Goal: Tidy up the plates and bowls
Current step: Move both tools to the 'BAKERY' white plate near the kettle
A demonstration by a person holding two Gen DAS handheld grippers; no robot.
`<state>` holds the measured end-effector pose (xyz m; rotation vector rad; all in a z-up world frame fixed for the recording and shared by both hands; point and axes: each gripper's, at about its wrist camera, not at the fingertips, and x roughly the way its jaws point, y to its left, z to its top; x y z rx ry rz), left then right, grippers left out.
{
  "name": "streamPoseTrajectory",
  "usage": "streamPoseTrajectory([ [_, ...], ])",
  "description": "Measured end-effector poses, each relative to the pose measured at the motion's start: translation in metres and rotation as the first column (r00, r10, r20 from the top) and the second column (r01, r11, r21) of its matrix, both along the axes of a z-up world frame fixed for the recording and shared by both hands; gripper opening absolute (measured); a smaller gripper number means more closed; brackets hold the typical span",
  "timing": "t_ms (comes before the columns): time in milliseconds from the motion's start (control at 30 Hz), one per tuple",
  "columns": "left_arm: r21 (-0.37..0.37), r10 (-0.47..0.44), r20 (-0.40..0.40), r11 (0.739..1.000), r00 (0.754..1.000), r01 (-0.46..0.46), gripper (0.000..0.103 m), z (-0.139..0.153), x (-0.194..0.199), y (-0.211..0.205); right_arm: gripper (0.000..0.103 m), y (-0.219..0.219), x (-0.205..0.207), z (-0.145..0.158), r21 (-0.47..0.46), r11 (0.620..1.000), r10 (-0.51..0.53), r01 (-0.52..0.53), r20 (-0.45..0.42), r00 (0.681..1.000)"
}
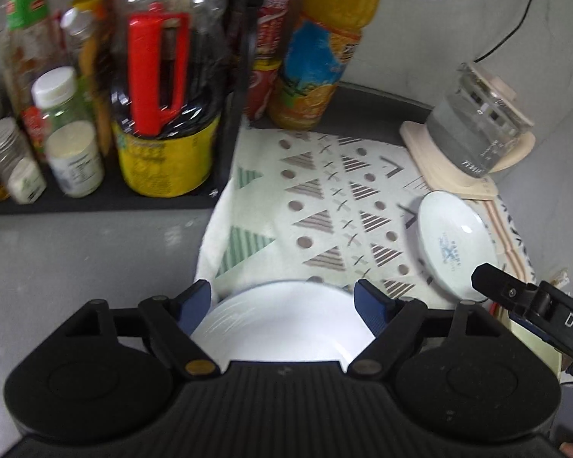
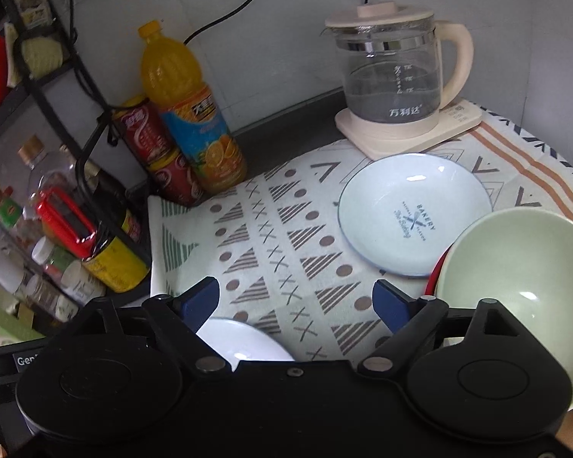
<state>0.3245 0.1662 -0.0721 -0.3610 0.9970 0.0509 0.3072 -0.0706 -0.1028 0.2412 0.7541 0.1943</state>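
A white plate (image 1: 282, 324) lies on the patterned cloth (image 1: 324, 206) directly below the left gripper (image 1: 284, 297), seen between its two blue pads (image 1: 370, 303), which stand wide apart and press on nothing. A light blue printed plate (image 2: 412, 213) lies flat on the cloth ahead and to the right of the right gripper (image 2: 296, 297), apart from it. The right gripper is released too, its blue pads (image 2: 200, 299) spread with only cloth between them; the edge of the white plate (image 2: 244, 339) shows low beside its left pad. Just right of that gripper, a pale green bowl (image 2: 515, 278) sits in something with a red rim, its edge overlapping the blue plate in this view. Beyond the blue plate a glass kettle (image 2: 393, 72) stands on a cream base. Farther ahead to the left are an orange juice bottle (image 2: 187, 110) and red cans (image 2: 152, 145), then a dark rack (image 1: 107, 194) of jars and bottles.
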Motion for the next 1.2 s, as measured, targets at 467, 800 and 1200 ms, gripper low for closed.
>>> streamPoseTrajectory([
  [467,-0.038,-0.051,-0.011,0.998,0.999,0.050,0.081,-0.004,0.029,-0.024,0.092,-0.024,0.011,0.017,-0.011,0.993,-0.117,0.117,0.023,0.993],
  [800,-0.057,-0.046,-0.022,0.997,0.999,0.045,0.081,-0.005,0.053,-0.060,0.092,-0.061,0.033,0.017,0.009,0.986,-0.165,0.165,0.015,0.986],
  [1200,-0.078,-0.019,-0.058,0.997,0.998,0.014,0.081,-0.014,0.084,-0.108,0.092,-0.114,0.071,0.015,-0.015,0.986,-0.167,0.166,-0.029,0.986],
])
